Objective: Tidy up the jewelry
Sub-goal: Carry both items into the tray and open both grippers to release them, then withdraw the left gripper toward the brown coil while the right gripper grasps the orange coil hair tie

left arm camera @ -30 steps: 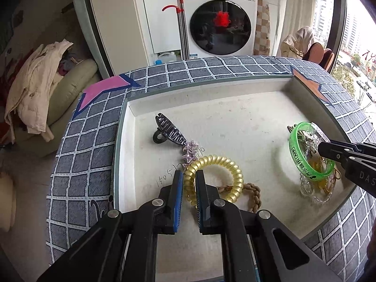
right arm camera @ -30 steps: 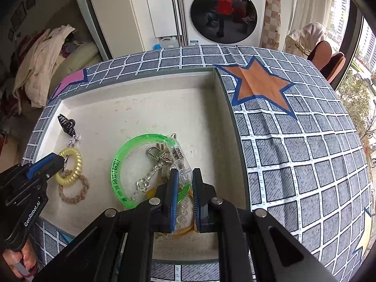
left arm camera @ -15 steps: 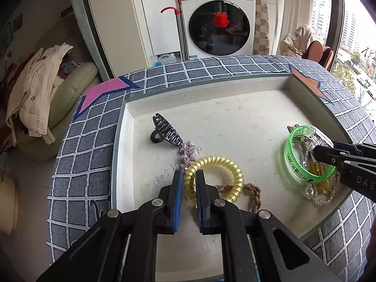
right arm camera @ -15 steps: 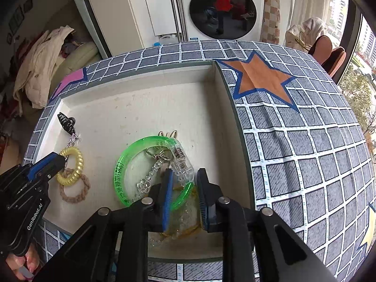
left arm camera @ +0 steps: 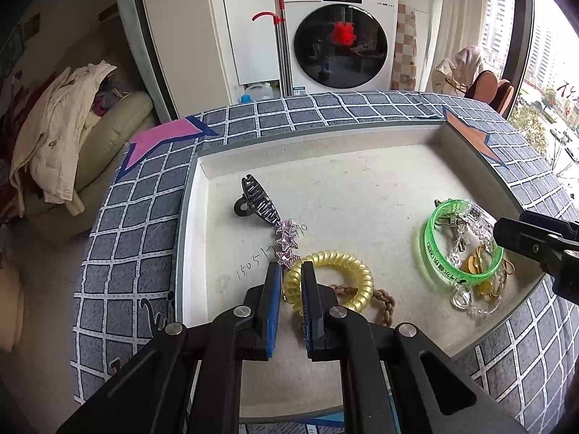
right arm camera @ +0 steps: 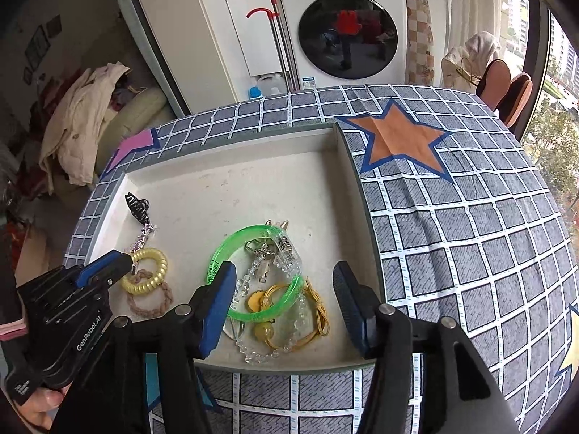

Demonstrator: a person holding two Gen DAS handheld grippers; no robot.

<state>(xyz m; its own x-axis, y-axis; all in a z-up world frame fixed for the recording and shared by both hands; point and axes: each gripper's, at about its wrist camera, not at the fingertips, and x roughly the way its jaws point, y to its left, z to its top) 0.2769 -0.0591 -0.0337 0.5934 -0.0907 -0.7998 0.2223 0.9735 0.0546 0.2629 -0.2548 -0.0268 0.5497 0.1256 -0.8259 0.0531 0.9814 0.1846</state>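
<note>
A shallow white tray (left arm camera: 362, 133) (right arm camera: 235, 161) holds the jewelry. My left gripper (left arm camera: 291, 271) is shut on the near left side of a yellow spiral hair tie (left arm camera: 356, 271) (right arm camera: 159, 264), which lies over a brown braided band (left arm camera: 385, 298) (right arm camera: 159, 305). A pink star clip (left arm camera: 286, 240) and a black claw clip (left arm camera: 258, 199) (right arm camera: 136, 205) lie behind it. My right gripper (right arm camera: 284, 276) is open wide above a green bangle (right arm camera: 231, 249) (left arm camera: 432, 249), clear beads (right arm camera: 255, 352) and gold-coloured pieces (right arm camera: 315, 307) at the tray's near right.
The tray sits on a grey checked cloth (right arm camera: 452, 253) with an orange star (right arm camera: 398, 141) and a pink star (left arm camera: 159, 137). A washing machine (left arm camera: 340, 32), a white cabinet and a sofa with clothes (left arm camera: 61, 137) stand behind.
My right gripper has opened wide and pulled back a little from the green bangle pile. My left gripper has stayed shut on the yellow hair tie.
</note>
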